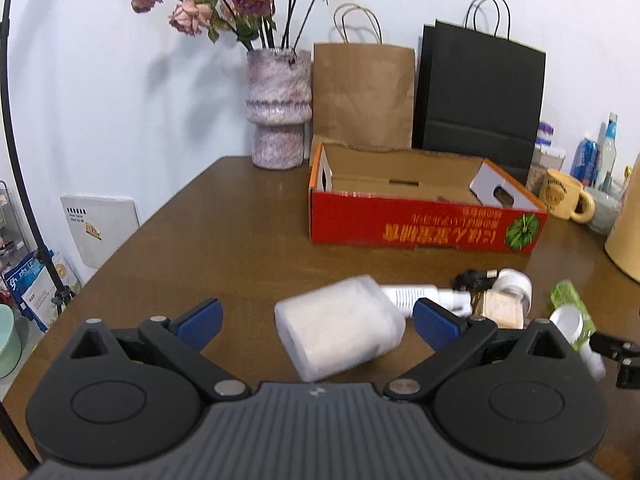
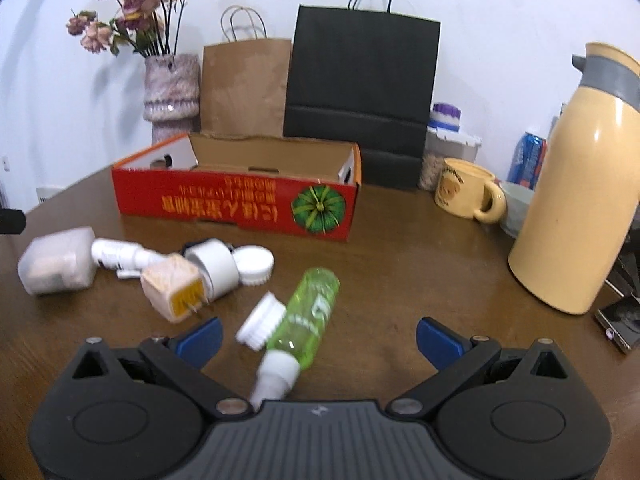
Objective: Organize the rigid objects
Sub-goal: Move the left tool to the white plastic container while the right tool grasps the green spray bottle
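Frosted plastic box (image 1: 340,326) lies between the spread fingers of the left gripper (image 1: 318,320), ungrasped; the right gripper (image 2: 318,338), equally released, frames the green bottle (image 2: 308,314). Next likely: pinch, then carry to the red carton (image 1: 420,224) at the brown table's (image 1: 200,240) far edge, below a white wall.

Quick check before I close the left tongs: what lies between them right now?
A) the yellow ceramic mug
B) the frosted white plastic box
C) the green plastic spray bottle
B: in the left wrist view the frosted white plastic box lies on the table between the open left tongs, untouched by either pad.
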The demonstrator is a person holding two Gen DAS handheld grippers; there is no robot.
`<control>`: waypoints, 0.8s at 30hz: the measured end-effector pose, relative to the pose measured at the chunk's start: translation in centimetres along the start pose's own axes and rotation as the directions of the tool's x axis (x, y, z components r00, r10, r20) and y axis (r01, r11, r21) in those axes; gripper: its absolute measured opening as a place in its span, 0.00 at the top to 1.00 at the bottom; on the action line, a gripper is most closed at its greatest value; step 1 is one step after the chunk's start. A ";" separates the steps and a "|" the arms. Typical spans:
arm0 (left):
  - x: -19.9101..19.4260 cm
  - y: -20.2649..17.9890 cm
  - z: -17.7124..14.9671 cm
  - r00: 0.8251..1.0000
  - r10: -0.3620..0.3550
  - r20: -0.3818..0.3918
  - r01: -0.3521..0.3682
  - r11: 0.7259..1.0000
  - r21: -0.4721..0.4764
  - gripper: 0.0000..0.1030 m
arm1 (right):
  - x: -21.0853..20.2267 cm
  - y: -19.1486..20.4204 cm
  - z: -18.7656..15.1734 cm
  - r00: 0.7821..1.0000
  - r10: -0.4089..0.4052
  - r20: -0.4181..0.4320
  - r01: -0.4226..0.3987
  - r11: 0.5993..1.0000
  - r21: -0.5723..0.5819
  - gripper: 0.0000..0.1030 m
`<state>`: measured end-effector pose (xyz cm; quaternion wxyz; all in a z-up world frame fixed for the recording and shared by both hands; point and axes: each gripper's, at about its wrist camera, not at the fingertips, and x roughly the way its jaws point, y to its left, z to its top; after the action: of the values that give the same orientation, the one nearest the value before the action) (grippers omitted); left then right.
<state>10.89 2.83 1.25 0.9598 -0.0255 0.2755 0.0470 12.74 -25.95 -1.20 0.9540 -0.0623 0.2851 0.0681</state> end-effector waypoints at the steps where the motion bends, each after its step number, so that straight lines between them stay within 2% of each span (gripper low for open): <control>1: 0.1 0.0 -0.4 1.000 -0.002 -0.008 0.002 1.000 0.005 0.00 | 0.0 -0.1 -0.2 1.000 -0.002 -0.006 0.002 1.000 0.001 0.00; 8: 1.4 0.2 -2.1 0.999 -0.010 -0.047 0.010 1.000 0.010 0.00 | 0.6 -0.3 -1.1 0.999 -0.011 -0.043 0.011 1.000 0.000 0.00; 17: 2.1 0.9 -2.3 0.999 -0.016 -0.049 0.014 0.999 -0.032 0.00 | 2.5 -0.6 -1.3 0.995 -0.056 -0.084 0.057 0.998 0.013 0.01; 24: 2.1 1.3 -2.4 0.999 -0.030 -0.038 0.028 0.998 -0.051 0.00 | 4.0 -1.4 -0.5 0.996 -0.058 -0.073 0.061 0.997 0.040 0.03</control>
<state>11.19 4.14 -1.95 0.9539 -0.0546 0.2923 0.0393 16.01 -27.07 -3.65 0.9459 -0.0532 0.3184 0.0315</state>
